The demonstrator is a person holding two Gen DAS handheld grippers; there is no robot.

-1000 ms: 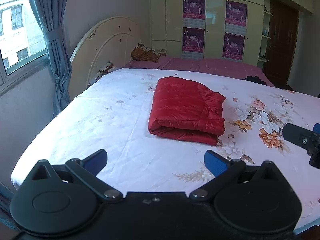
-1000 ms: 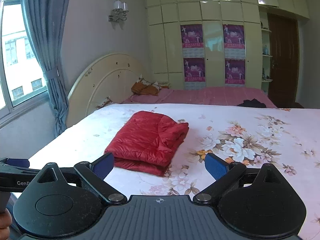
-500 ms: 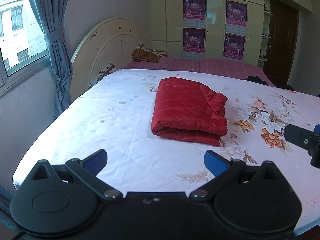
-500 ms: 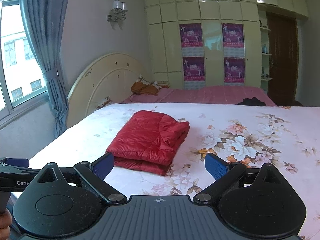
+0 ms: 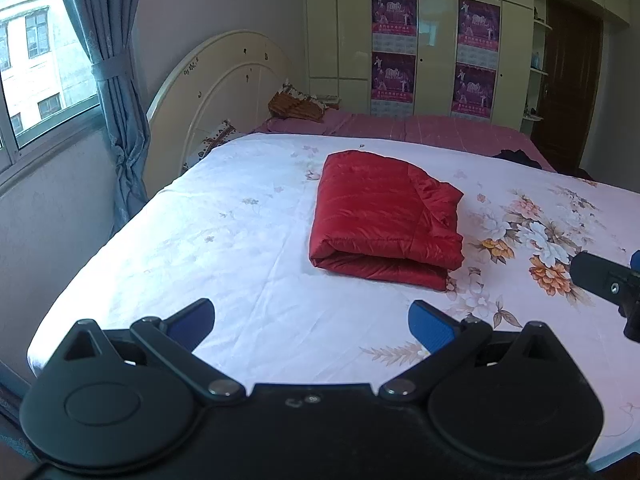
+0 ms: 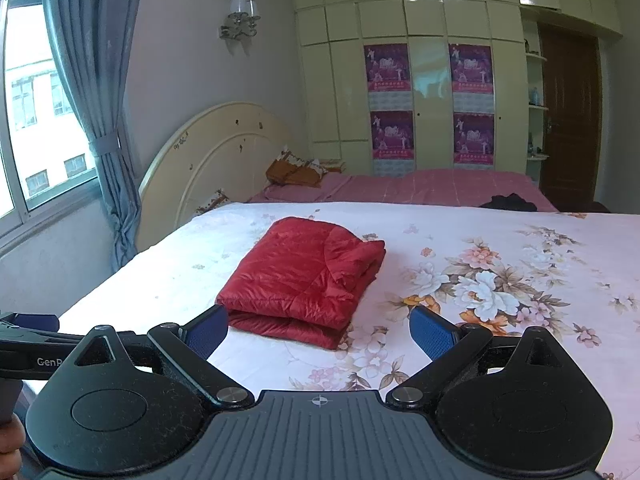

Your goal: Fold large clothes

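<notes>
Ahead of the left claw point(image 5: 310, 318), whose blue pads are spread wide apart with nothing between them, a folded red quilted jacket point(image 5: 384, 216) is seen lying on the white floral bed sheet point(image 5: 224, 240), well apart from the pads. Part of the right claw is glimpsed at the right edge.

Similarly, from the right wrist, the right claw point(image 6: 318, 330) is held wide apart and empty, and the jacket point(image 6: 304, 280) is seen lying just beyond its left pad point(image 6: 206, 334).
</notes>
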